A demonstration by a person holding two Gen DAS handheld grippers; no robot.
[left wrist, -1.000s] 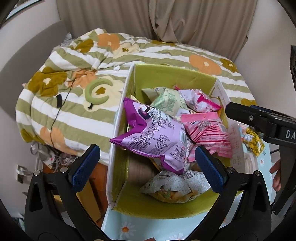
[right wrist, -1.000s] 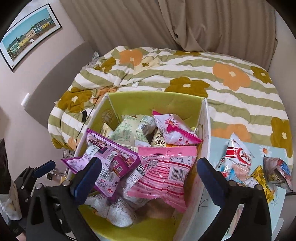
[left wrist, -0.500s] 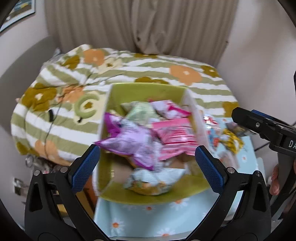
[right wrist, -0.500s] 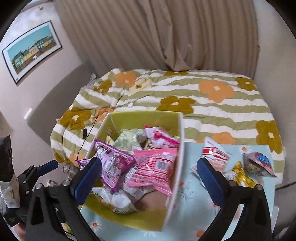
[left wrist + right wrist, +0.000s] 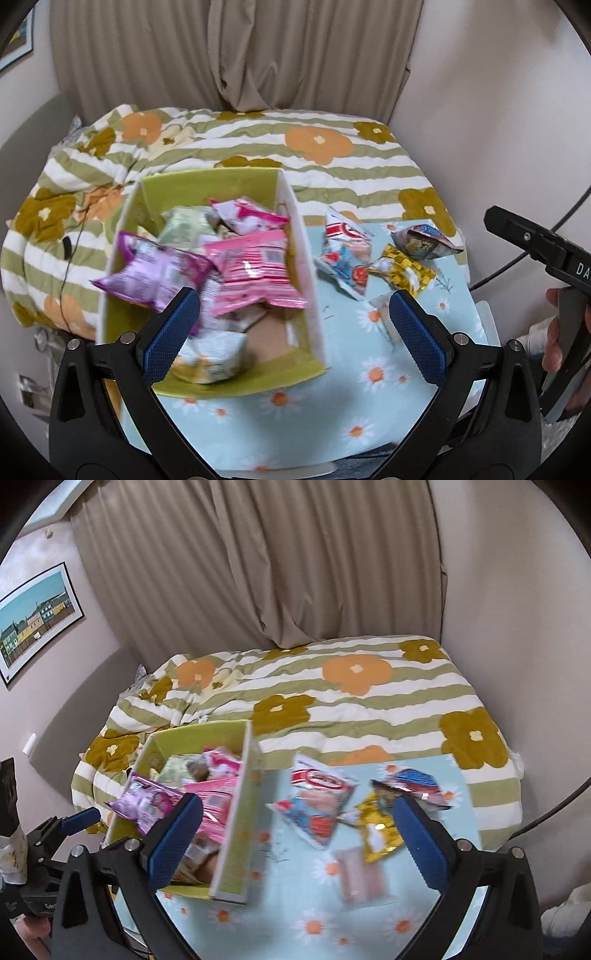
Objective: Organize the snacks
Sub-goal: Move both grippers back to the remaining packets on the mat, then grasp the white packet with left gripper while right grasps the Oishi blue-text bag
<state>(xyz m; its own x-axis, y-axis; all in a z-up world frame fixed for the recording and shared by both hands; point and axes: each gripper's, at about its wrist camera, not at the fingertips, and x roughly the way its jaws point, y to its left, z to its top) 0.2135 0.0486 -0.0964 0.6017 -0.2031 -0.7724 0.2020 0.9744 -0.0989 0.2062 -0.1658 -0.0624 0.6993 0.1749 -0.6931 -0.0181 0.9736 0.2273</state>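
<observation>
A yellow-green box (image 5: 236, 384) (image 5: 236, 849) stands on the daisy-print table and holds several snack bags, among them a purple bag (image 5: 147, 273) (image 5: 142, 805) and a pink bag (image 5: 255, 273) (image 5: 214, 805). To its right on the cloth lie a red-and-white bag (image 5: 343, 254) (image 5: 317, 805), a yellow bag (image 5: 402, 271) (image 5: 376, 829), a dark blue bag (image 5: 424, 240) (image 5: 413, 781) and a pale pink packet (image 5: 362, 873). My left gripper (image 5: 290, 330) hangs open above the box's front right corner. My right gripper (image 5: 295, 840) hangs open above the loose bags. Neither holds anything.
The table's blue daisy cloth (image 5: 295, 424) (image 5: 314, 923) ends at a bed with a striped flower quilt (image 5: 325, 147) (image 5: 354, 686). Curtains hang behind. A hand (image 5: 557, 343) holds the right gripper's handle at the far right. A framed picture (image 5: 35, 620) hangs on the left wall.
Both grippers have pulled back and up from the box and swung right, so the loose bags on the cloth have come into view. Both stay open and empty.
</observation>
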